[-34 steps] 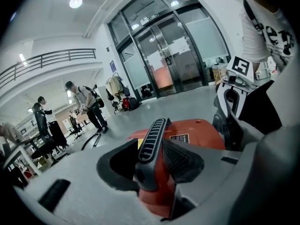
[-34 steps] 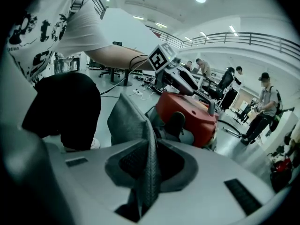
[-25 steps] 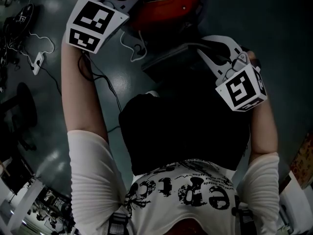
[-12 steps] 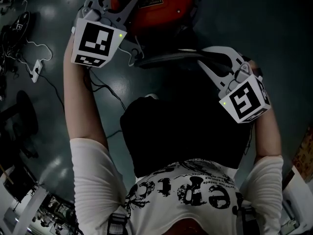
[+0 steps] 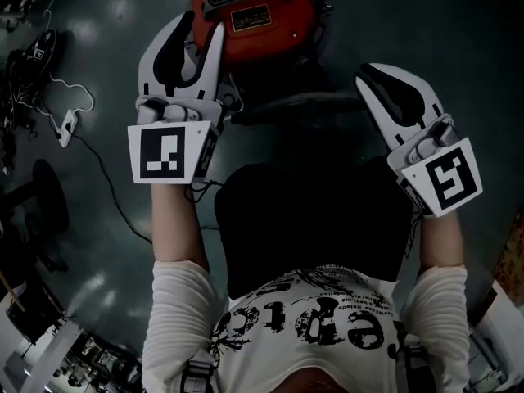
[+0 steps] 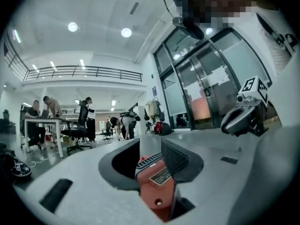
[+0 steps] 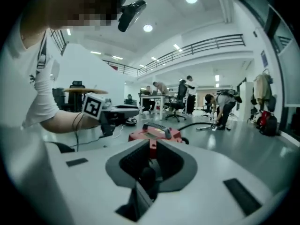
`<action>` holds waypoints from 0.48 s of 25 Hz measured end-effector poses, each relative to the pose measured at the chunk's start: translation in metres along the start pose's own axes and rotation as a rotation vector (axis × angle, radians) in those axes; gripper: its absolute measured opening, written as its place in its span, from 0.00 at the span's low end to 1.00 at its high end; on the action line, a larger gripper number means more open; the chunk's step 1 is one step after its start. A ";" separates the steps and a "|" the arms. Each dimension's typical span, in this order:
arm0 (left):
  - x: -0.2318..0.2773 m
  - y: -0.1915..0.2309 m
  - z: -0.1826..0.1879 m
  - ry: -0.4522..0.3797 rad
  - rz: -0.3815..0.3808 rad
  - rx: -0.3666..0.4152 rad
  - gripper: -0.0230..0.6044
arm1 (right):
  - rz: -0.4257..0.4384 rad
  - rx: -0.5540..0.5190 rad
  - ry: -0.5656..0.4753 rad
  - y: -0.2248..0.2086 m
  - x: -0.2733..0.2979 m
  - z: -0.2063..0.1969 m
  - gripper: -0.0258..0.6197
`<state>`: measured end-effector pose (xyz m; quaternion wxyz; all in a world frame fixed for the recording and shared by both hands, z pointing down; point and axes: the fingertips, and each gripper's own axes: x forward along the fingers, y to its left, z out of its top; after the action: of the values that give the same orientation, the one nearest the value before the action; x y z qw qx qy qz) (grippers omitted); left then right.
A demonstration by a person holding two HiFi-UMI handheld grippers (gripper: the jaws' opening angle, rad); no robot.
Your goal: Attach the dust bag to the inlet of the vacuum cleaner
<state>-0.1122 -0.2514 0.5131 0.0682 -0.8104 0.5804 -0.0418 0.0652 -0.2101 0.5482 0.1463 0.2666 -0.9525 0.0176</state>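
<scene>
In the head view, a red vacuum cleaner with a black grille handle and a yellow label sits on the dark grey floor straight ahead of the person, at the top of the frame. The left gripper reaches toward its near left corner with its white jaws spread wide. The right gripper hangs well to the right of the machine and is seen side-on. A black hose curves along the floor just below the vacuum cleaner, and a white power strip on a thin cable lies far off to the left. In the left gripper view the jaws stand apart and clamp nothing. The red body and its label fill the gap between them, and whether a pad touches it is hard to judge. In the right gripper view the jaws are likewise released, and the vacuum cleaner stands beyond them across the floor. A dark rounded shape sits low in the gap, too dim to identify.
</scene>
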 end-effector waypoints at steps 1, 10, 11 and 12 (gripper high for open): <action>-0.004 -0.002 0.003 0.000 0.019 -0.022 0.27 | -0.043 0.019 -0.023 -0.006 -0.001 0.005 0.10; -0.052 0.033 0.092 0.084 0.261 -0.194 0.09 | -0.257 0.173 -0.114 -0.035 -0.038 0.119 0.04; -0.062 0.039 0.113 0.103 0.298 -0.189 0.06 | -0.280 0.184 -0.112 -0.037 -0.049 0.141 0.04; -0.074 0.043 0.138 0.126 0.329 -0.187 0.04 | -0.305 0.183 -0.111 -0.038 -0.063 0.166 0.04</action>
<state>-0.1557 -0.1864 0.3712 -0.0380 -0.7031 0.7096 -0.0264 0.0908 -0.2295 0.3697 0.0698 0.4209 -0.9019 0.0671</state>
